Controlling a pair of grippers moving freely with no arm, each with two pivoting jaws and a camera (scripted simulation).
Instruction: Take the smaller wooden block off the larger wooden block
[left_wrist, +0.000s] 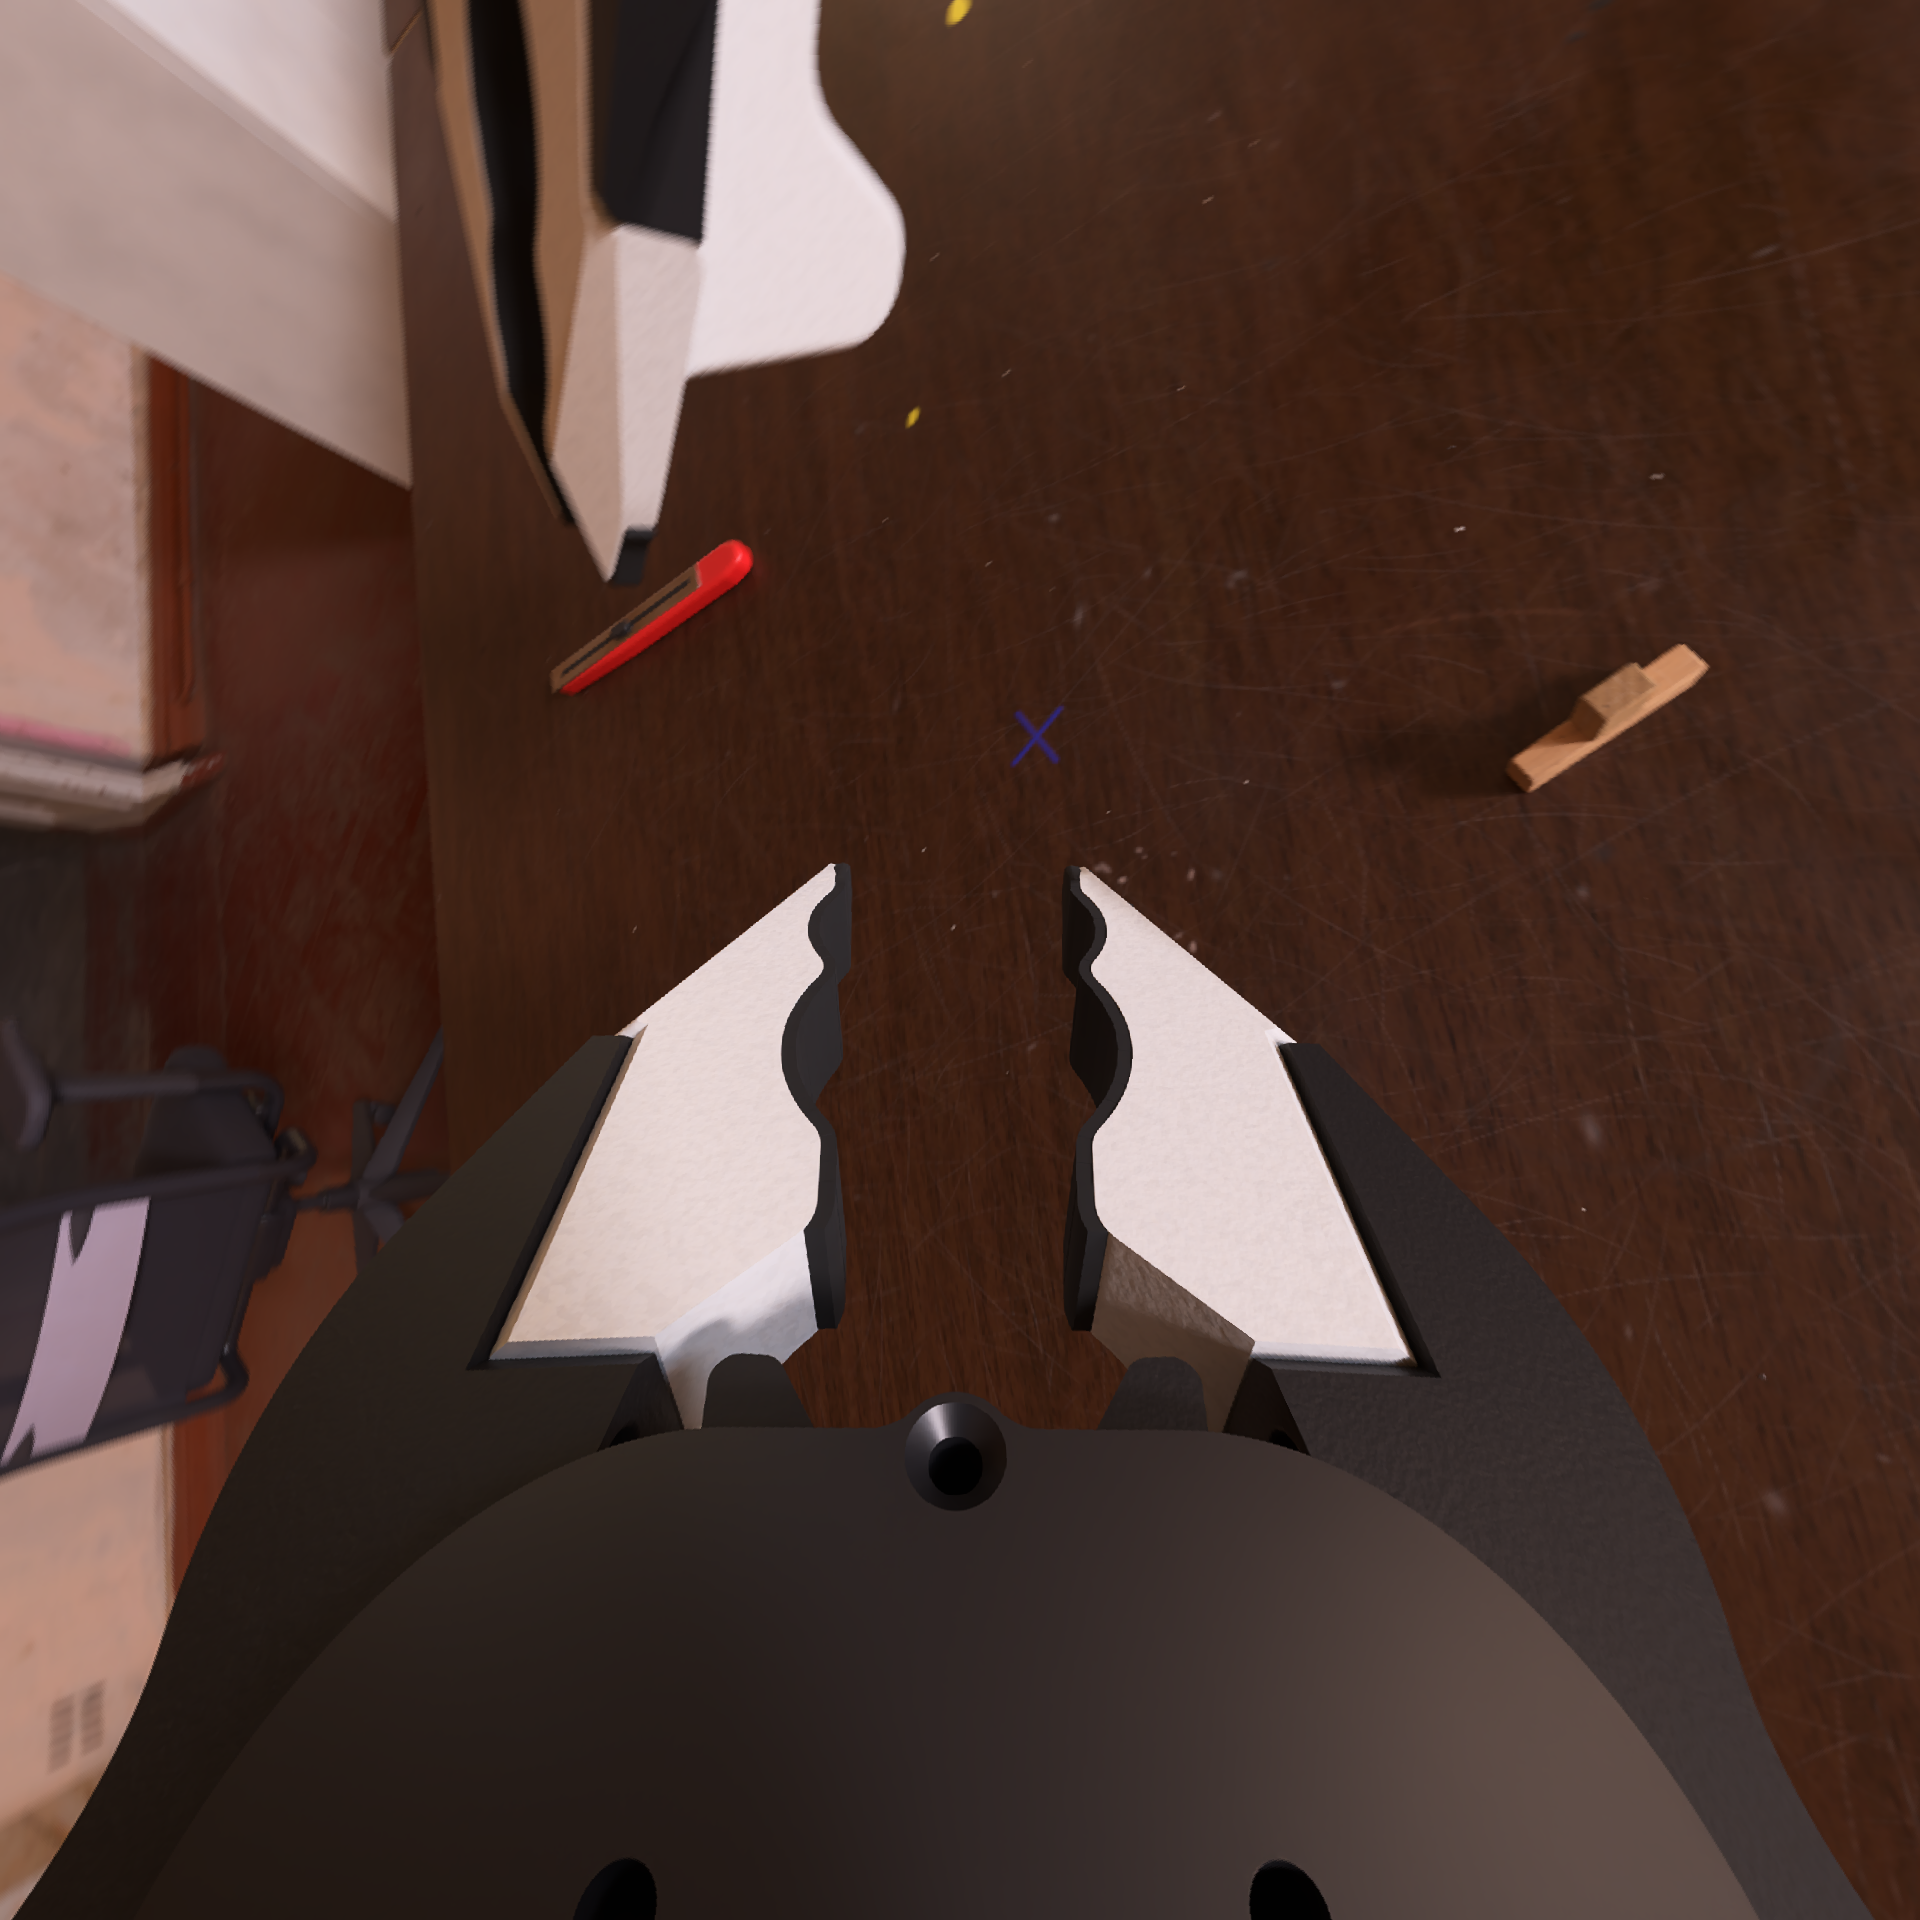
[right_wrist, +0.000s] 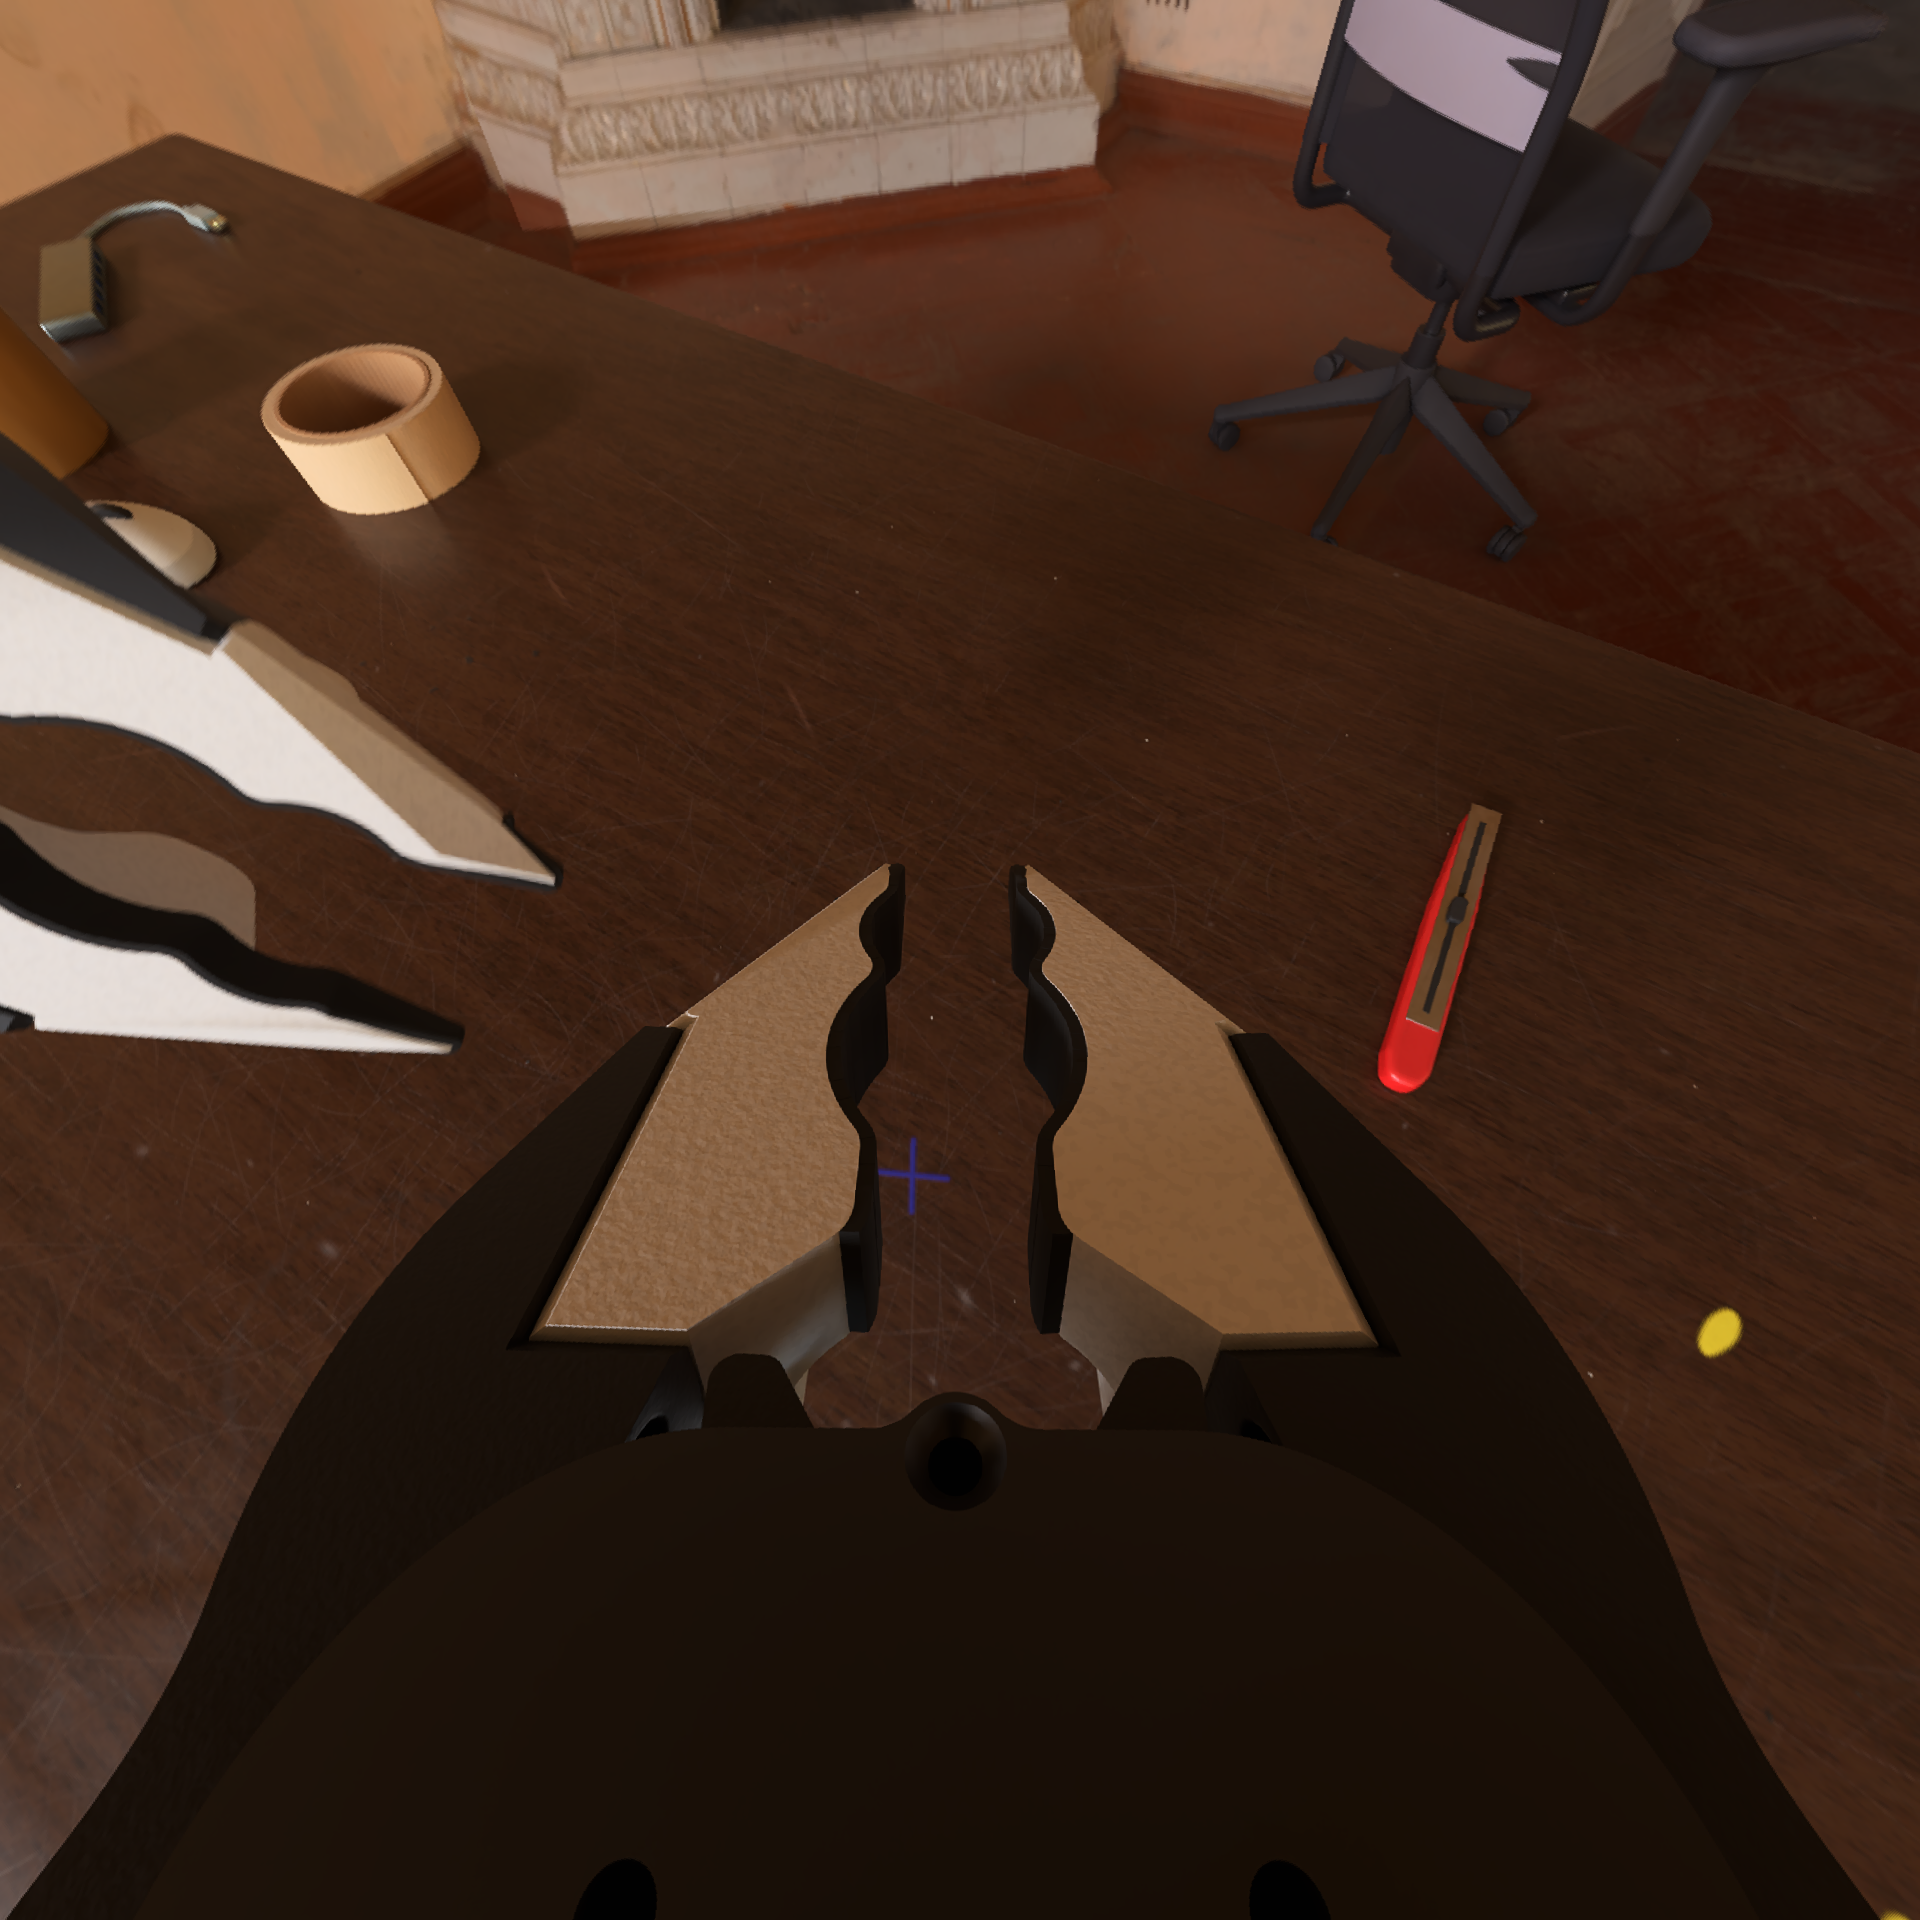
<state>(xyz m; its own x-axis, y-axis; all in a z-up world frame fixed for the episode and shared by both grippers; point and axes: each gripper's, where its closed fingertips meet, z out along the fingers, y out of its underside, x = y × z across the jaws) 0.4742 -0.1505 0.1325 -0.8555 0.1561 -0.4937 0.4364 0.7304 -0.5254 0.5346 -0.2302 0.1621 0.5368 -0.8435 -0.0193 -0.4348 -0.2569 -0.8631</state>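
left wrist view showed a red box cutter (left_wrist: 655, 615) at left, the left gripper (left_wrist: 957, 873) gaping and empty over the table (left_wrist: 1247, 312), and at right the smaller wooden block (left_wrist: 1612, 699) atop the larger wooden block (left_wrist: 1605, 719). the right gripper (right_wrist: 957, 875) stood narrowly parted, empty.

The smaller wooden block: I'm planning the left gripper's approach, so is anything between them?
Nothing visible. In the left wrist view, only bare table lies between the open left gripper and the smaller wooden block atop the larger wooden block, ahead to the right.
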